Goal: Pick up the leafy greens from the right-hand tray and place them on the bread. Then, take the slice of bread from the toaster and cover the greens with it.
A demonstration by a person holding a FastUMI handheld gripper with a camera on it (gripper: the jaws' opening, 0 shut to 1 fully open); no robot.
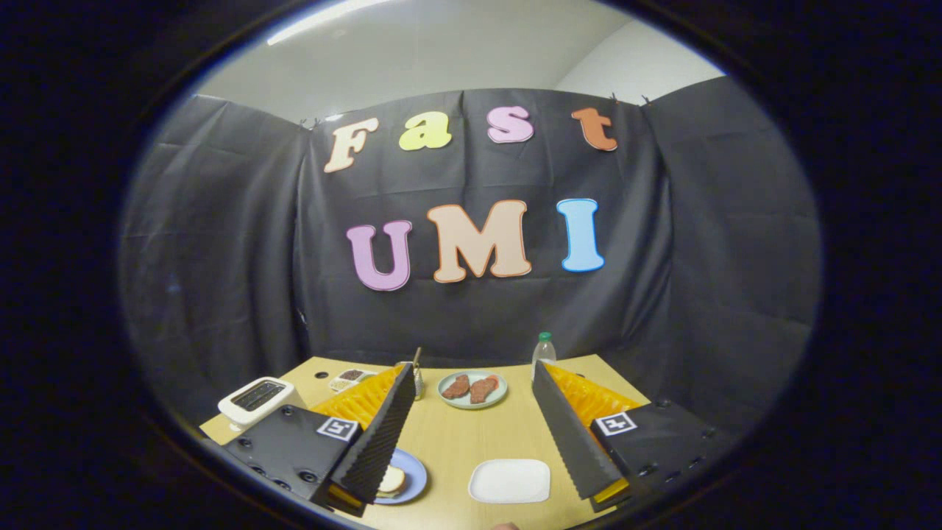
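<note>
White toaster (257,397) sat lower left of frame, long axis running near-left to far-right, slots along it; slice inside not made out. Right of it, bread (391,480) lay flat on blue plate (416,477), partly behind the left finger; its long axis, and any greens on it, could not be told. White tray (509,481) at bottom centre, no green made out on it. Tongs (472,368) spread wide, holding nothing, above wooden table (471,434). Judged: between steps, toaster slice likely next; calls for swinging left, lowering, closing across the slot.
</note>
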